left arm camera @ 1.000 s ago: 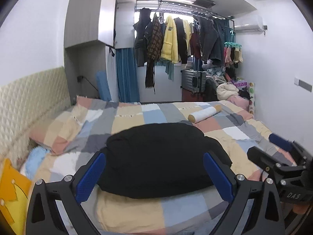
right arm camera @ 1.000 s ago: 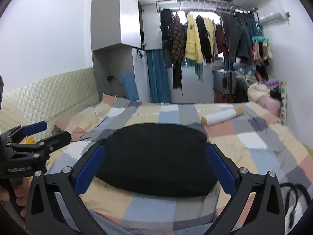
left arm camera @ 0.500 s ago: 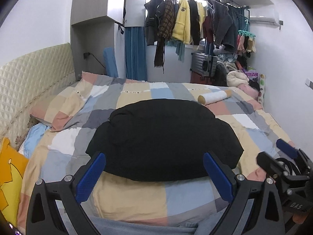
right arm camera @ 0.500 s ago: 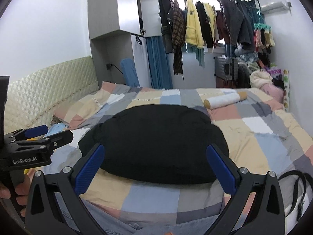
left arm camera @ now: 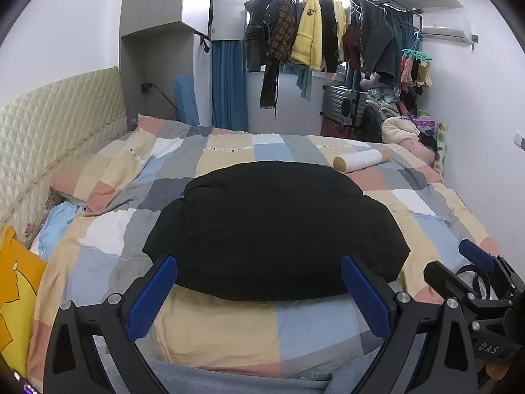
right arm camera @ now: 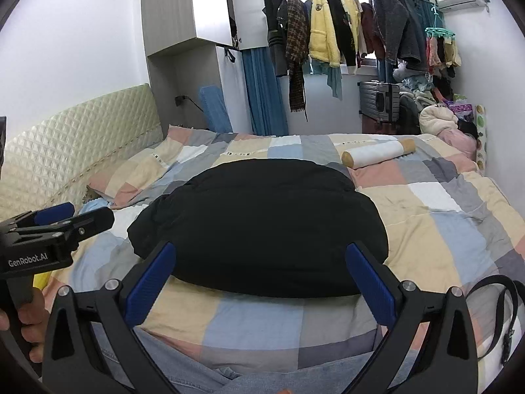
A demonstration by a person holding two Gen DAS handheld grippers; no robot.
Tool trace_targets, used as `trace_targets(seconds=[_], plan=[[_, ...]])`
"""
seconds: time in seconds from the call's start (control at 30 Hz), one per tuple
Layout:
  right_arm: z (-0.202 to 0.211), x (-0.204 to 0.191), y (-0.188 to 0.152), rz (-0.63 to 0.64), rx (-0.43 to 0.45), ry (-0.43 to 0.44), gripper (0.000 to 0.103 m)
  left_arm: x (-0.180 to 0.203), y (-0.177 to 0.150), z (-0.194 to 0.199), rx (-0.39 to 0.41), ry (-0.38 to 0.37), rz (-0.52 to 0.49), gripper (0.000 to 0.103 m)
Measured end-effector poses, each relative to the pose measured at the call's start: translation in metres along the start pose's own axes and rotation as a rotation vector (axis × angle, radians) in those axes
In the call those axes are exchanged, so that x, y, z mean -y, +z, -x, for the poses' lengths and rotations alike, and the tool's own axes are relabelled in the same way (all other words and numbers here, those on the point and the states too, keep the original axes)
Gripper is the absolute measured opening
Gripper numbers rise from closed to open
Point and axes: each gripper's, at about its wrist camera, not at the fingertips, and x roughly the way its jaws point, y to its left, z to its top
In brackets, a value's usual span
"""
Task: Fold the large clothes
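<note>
Left wrist view cuts off the base of the left gripper [left arm camera: 259, 282] at the lower edge; its blue-padded fingers [left arm camera: 152, 292] stand wide apart with nothing between them, hovering above the near edge of the checked quilt [left arm camera: 229, 328]. The black garment [left arm camera: 275, 226] lies bundled in the middle of the bed, a rounded dark mass whose folds, sleeves and seams are hard to make out. The right gripper [right arm camera: 261, 277] is likewise spread wide and holds nothing. At the left edge of the right wrist view, the left gripper shows from the side, with part of the hand [right arm camera: 31, 323] that holds it, which the left camera never sees. A black strap [right arm camera: 498, 308] loops on the bed's near right corner here, only partly visible in the left view. The yellow cushion [left arm camera: 14, 292] shows clearly only in the left view. A white roll [left arm camera: 361, 159] lies beyond the garment, apart from it.
</note>
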Motion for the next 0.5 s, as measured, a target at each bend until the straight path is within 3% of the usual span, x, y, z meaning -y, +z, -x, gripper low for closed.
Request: trace_targets(seconds=[0.5], plan=[[0.0039,-0.0044,0.0018,0.009,0.005,-0.044,0.103,-0.0021,0.0005,0.0013,-0.002,0.019,0.008,0.101]])
